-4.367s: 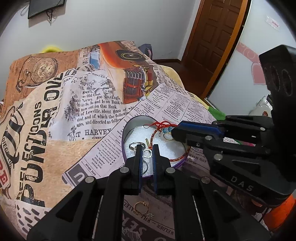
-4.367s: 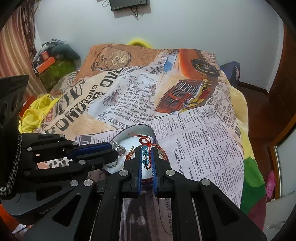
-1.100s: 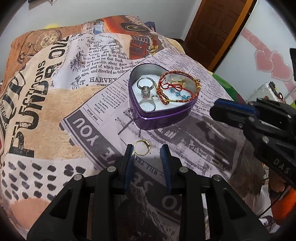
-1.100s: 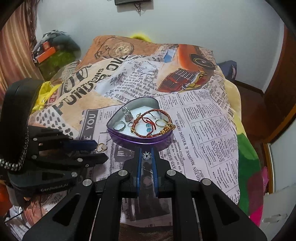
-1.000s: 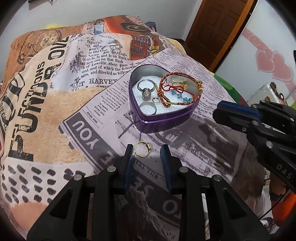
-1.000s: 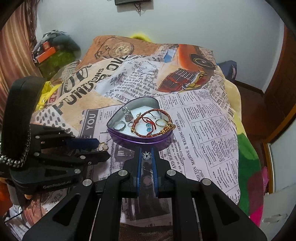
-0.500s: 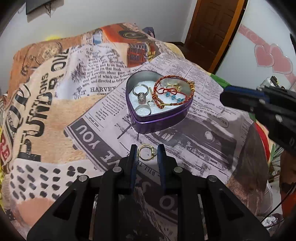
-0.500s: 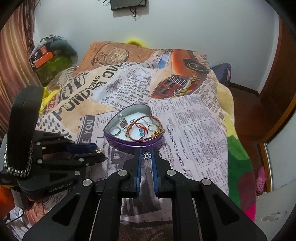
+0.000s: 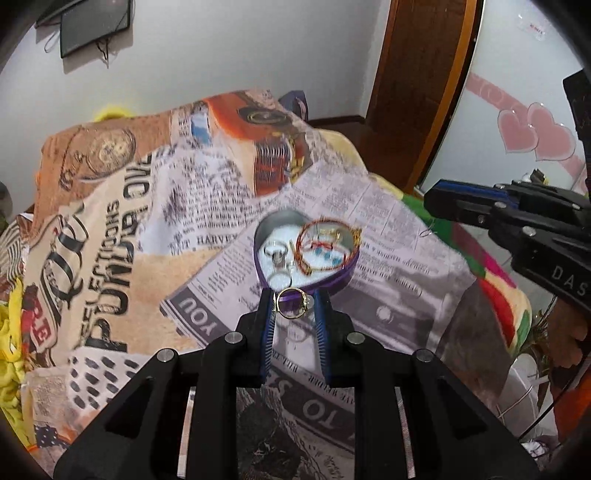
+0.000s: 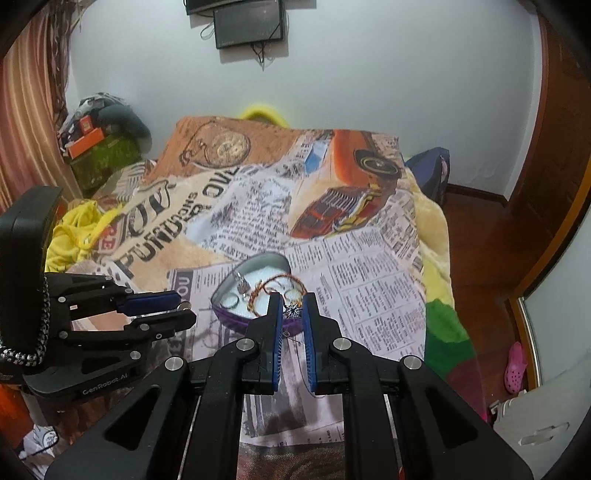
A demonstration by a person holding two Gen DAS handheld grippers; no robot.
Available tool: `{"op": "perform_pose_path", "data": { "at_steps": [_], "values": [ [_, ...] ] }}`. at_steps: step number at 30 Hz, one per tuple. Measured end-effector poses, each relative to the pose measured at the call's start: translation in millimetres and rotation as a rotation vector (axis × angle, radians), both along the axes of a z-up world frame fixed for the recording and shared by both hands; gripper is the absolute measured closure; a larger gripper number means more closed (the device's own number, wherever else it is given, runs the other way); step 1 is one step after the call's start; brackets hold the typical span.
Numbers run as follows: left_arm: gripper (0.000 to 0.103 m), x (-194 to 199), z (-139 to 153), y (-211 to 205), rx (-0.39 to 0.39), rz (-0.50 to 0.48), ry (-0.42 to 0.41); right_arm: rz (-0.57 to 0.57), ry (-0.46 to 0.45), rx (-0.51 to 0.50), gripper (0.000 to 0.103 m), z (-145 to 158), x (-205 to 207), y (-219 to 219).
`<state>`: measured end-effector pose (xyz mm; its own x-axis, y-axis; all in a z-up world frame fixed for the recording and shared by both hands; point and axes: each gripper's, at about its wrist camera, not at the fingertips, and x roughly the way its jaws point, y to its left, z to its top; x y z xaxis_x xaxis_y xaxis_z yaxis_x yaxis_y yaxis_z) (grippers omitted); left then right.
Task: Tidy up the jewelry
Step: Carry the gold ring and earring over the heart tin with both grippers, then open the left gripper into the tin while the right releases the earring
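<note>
Left claw (image 9: 294, 303) clamped on thin gold metal ring (image 9: 291, 302) at frame centre, right claw (image 10: 293, 308) pinching sparkly silver star-shaped stud (image 10: 293, 311), glossy purple heart-shaped tin (image 9: 341, 275) just behind.

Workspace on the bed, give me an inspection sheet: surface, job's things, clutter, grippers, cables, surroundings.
Surface: newspaper sheet spread on a printed blanket.
Job's things: purple heart tin on the sheet, holding a red beaded bracelet and silver rings.
Clutter: yellow cloth at the blanket's edge.
Grippers: left gripper shut on a gold ring, above the sheet; right gripper shut on a star-shaped sparkly piece.
Cables: wires dangle under the wall screen.
Surroundings: wooden door, heart decals, pink shoe on the floor.
</note>
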<state>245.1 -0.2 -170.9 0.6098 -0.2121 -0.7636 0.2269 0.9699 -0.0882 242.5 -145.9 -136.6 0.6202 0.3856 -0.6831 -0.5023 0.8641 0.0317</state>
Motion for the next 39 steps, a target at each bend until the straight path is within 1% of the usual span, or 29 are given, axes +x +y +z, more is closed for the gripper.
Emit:
{"op": "perform_pose_path", "data": {
  "at_steps": [6,10,18,23,29,39],
  "values": [
    [0.083,4.9,19.1,-0.1,-0.026,0.014,-0.046,0.000,-0.029,0.025,0.094,13.6,1.4,2.8],
    [0.083,13.4,21.3,-0.9,-0.036,0.010,-0.055,0.002,-0.032,0.036,0.094,14.7,4.1,4.8],
    [0.083,31.5,5.9,-0.2,-0.047,0.011,-0.029,0.000,0.009,0.037,0.094,-1.7,20.5,12.1],
    [0.083,44.7,-10.0,2.8,-0.069,0.010,0.014,0.000,0.041,0.034,0.094,-15.1,32.4,18.5],
    [0.083,55.5,-24.4,1.4,-0.068,-0.004,0.053,0.007,0.075,0.027,0.094,-27.4,45.3,22.9],
    [0.083,61.0,-33.4,-1.1,-0.063,-0.013,0.079,0.021,0.121,0.037,0.093,-39.3,57.5,22.8]
  ]
}}
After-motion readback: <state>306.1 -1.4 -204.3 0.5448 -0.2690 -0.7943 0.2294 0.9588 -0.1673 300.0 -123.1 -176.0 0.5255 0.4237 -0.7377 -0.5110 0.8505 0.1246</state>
